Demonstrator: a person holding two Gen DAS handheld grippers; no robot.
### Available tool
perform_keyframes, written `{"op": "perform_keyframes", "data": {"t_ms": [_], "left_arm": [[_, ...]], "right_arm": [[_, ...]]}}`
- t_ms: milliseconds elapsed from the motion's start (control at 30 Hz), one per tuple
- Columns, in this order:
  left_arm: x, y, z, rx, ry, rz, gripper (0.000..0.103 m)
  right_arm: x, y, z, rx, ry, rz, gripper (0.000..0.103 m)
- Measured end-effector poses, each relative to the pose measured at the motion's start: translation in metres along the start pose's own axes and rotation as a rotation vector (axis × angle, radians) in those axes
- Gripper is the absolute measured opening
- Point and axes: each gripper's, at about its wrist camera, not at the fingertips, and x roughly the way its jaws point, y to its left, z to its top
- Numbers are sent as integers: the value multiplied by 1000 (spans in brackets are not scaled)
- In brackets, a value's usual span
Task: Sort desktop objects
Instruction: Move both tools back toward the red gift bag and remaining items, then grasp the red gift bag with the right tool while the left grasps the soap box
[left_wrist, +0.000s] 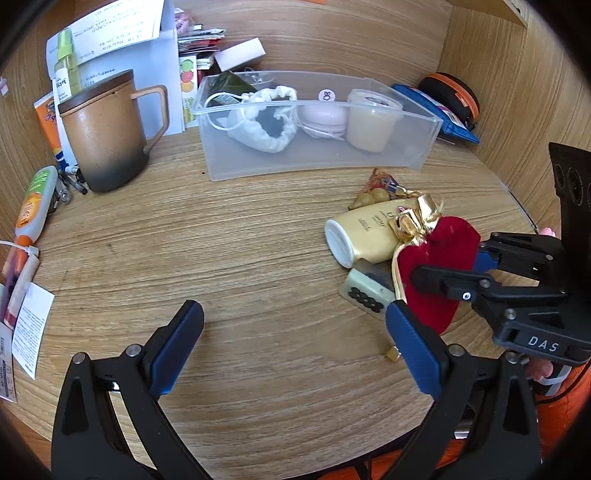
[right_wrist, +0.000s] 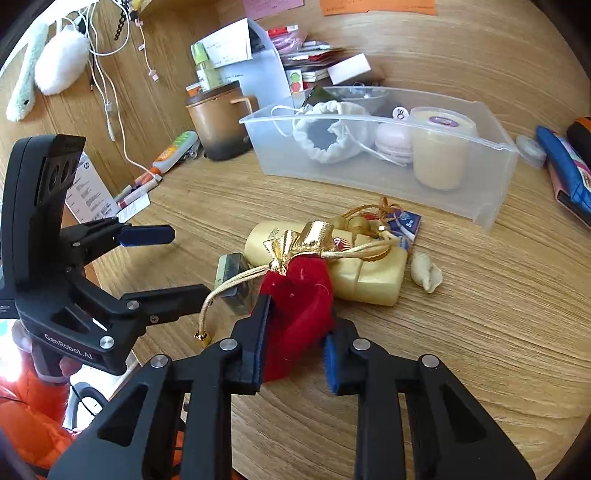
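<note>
— Wood-grain tabletop (right_wrist: 480, 332) is carrying everything; what is sitting nearest?

— Right gripper (right_wrist: 295, 354) is squeezing the red velvet pouch (right_wrist: 299, 306), jaws clamped on its lower end, near the front edge; left gripper (left_wrist: 295, 347) is hovering beside it, jaws apart and holding nothing.

— And beyond?

— Gold bottle (right_wrist: 365, 273) is lying just behind the pouch; clear plastic bin (right_wrist: 495, 173) is standing farther back, near the rear edge.

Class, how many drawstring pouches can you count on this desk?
2: a red pouch in the right tool; a white pouch in the clear bin. Clutter may hide others.
</note>
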Motion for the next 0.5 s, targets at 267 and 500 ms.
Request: {"op": "perform_keyframes", "data": {"t_ms": [267, 500], "left_arm": [[7, -16, 3, 39, 2, 8, 100], [15, -24, 7, 32, 2, -28, 81]], "right_arm": [[-41, -22, 5, 40, -104, -59, 19], [-70, -42, 4, 67, -153, -110, 19]]}}
